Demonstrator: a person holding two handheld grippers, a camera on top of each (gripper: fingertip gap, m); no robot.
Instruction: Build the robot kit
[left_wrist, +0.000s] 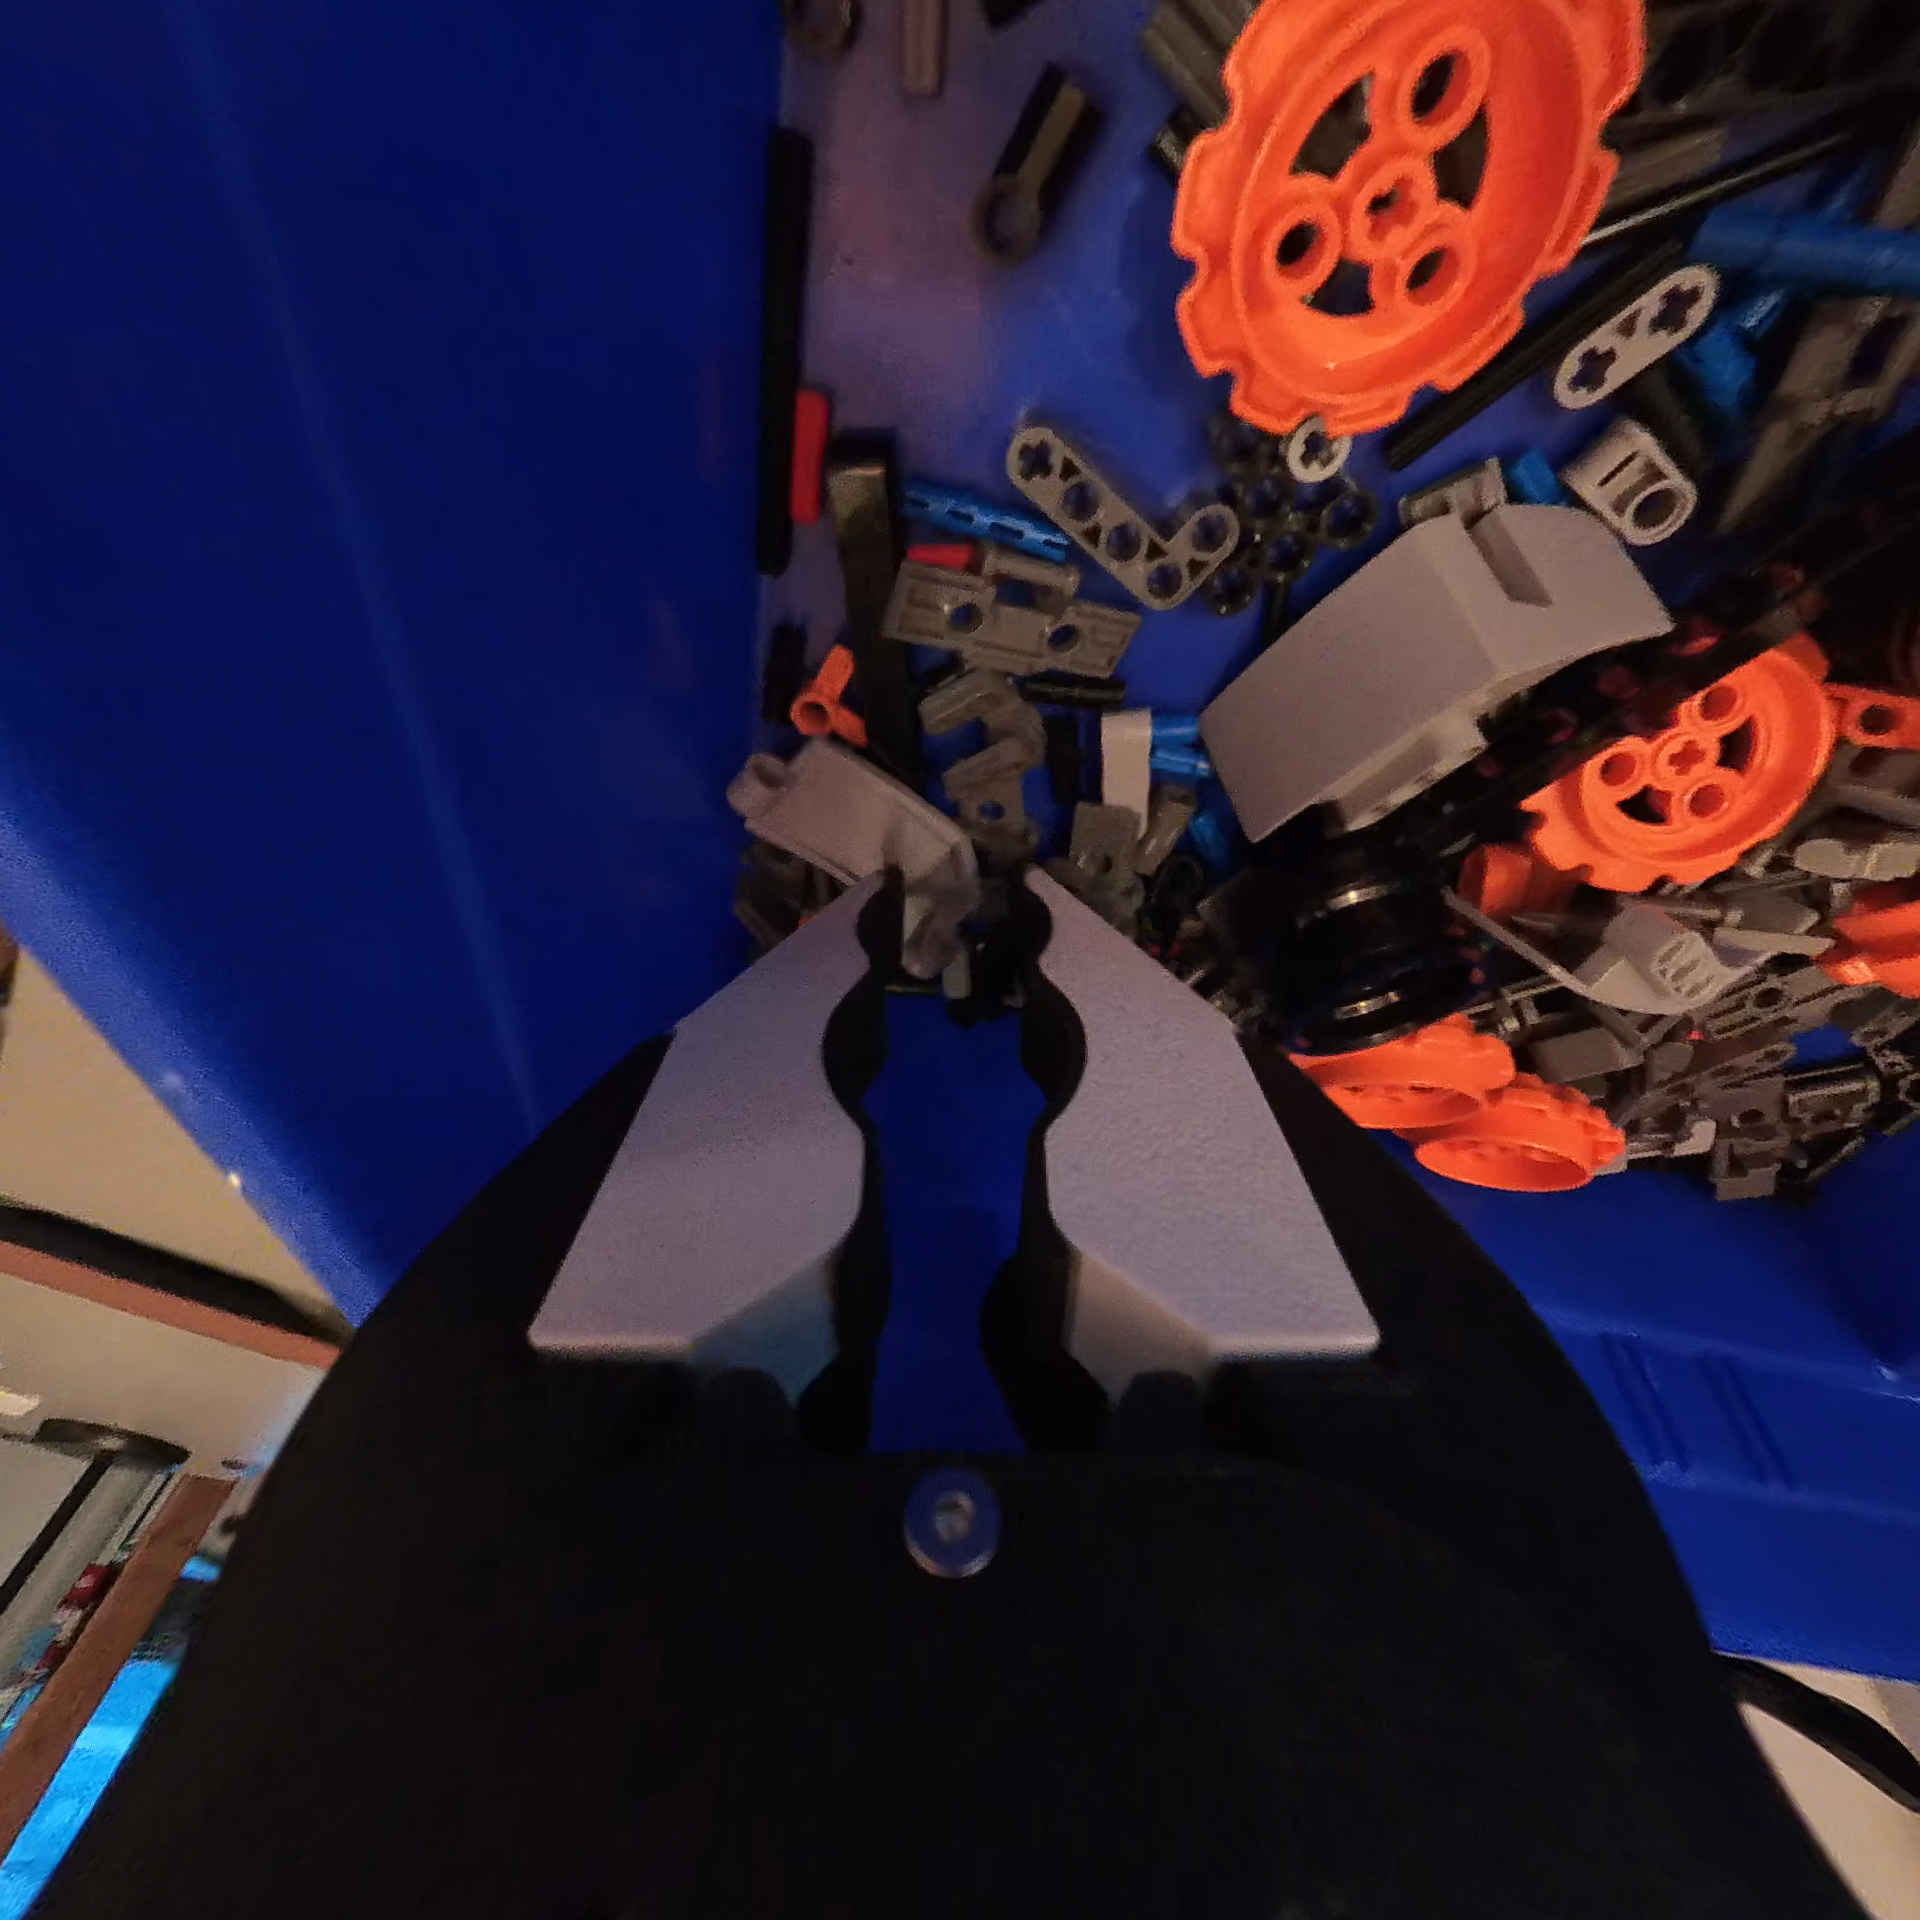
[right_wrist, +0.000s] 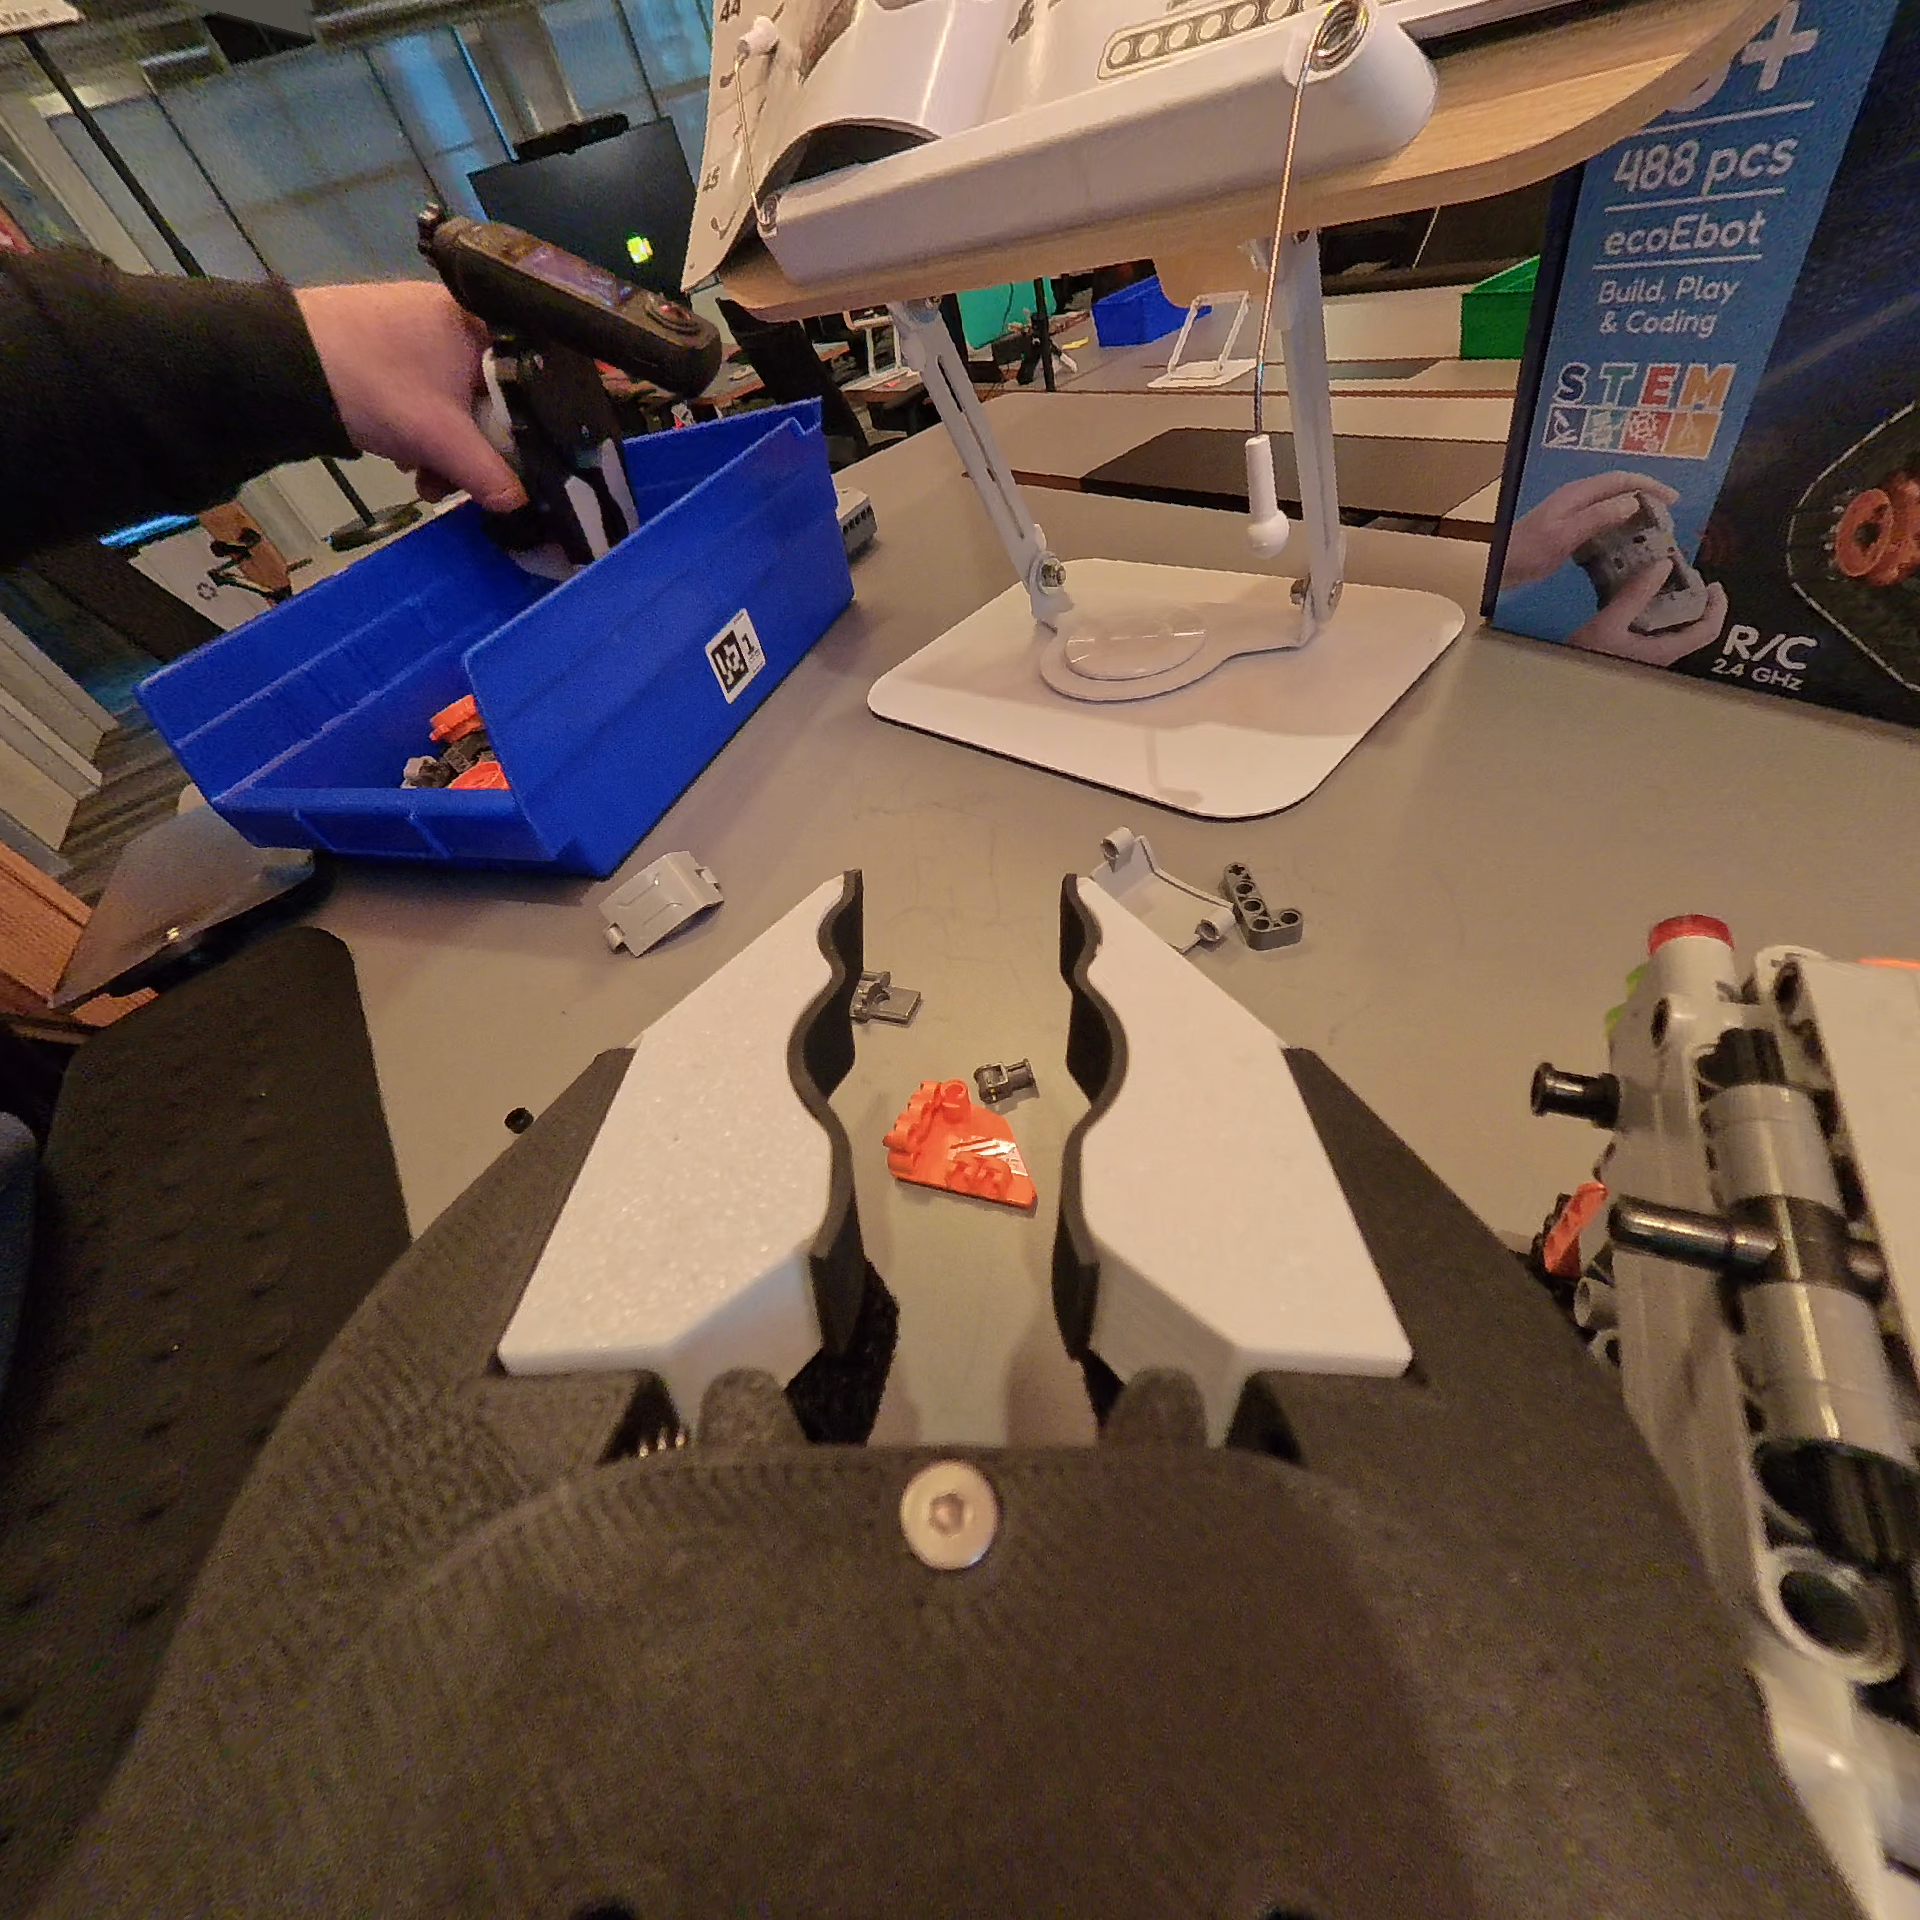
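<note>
Grey piece (left_wrist: 920, 883) half-hidden in left claw (left_wrist: 940, 899) nipping it; right claw (right_wrist: 961, 904) spread, empty.

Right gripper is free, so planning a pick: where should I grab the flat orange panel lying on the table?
Take the orange panel across its two slanted side edges, coming straight down. It lies flat between the open right gripper's fingers, so only its thin edges offer opposing faces.

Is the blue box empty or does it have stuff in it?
Not empty. The blue bin holds many building pieces, including an orange gear wheel.
</note>
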